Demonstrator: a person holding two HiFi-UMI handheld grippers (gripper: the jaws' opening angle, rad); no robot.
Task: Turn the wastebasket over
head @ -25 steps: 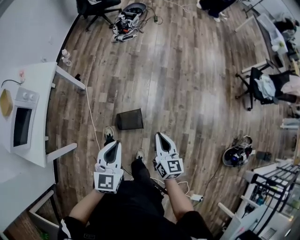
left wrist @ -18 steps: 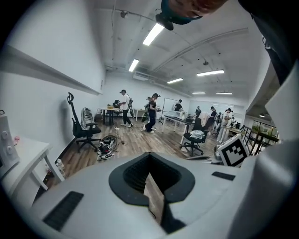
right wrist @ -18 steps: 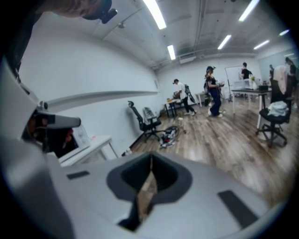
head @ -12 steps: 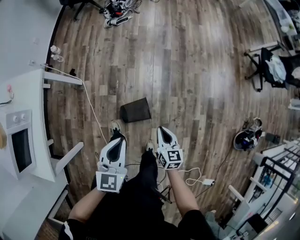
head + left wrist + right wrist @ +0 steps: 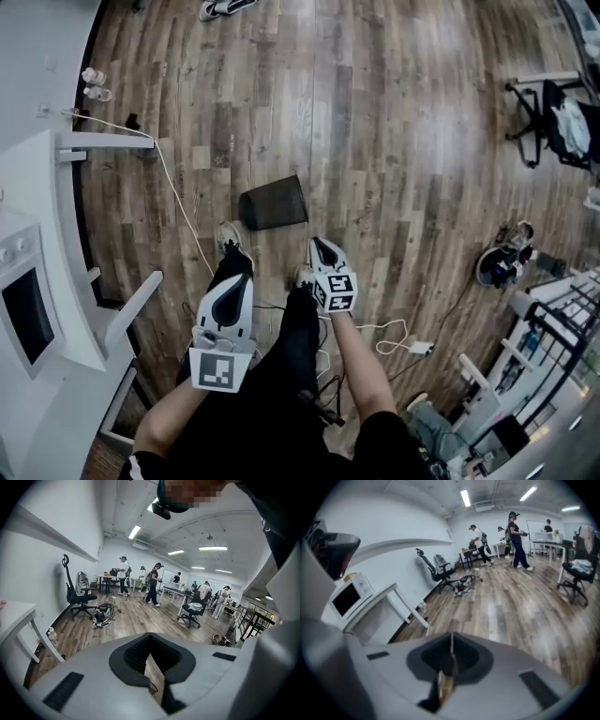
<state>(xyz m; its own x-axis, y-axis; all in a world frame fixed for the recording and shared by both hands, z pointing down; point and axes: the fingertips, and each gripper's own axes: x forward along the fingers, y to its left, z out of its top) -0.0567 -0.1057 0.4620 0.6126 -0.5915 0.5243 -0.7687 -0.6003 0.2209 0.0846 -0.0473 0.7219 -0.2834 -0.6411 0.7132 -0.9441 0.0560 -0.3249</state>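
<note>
The wastebasket (image 5: 274, 203) is a dark mesh bin that lies on the wooden floor just ahead of the person's feet. My left gripper (image 5: 235, 274) hangs over the left shoe, below and a little left of the bin, with its jaws together and nothing between them. My right gripper (image 5: 320, 247) is lower down, right of the bin and close to its near right corner without touching it. Its jaws are shut and empty. The bin shows in neither gripper view. The left gripper (image 5: 150, 641) and the right gripper (image 5: 451, 641) each show only a thin slit of floor between the jaws.
A white table (image 5: 56, 178) with a microwave (image 5: 23, 305) stands at the left, and a white cable (image 5: 178, 202) runs from it across the floor. A power adapter (image 5: 419, 348) lies at the right. An office chair (image 5: 553, 112) and a helmet-like item (image 5: 502, 265) sit further right. People (image 5: 152, 581) walk in the distance.
Both grippers have sunk toward the floor, the right one further, and now sit nearer the wastebasket. The head view has tilted further down. Both jaws have stayed shut.
</note>
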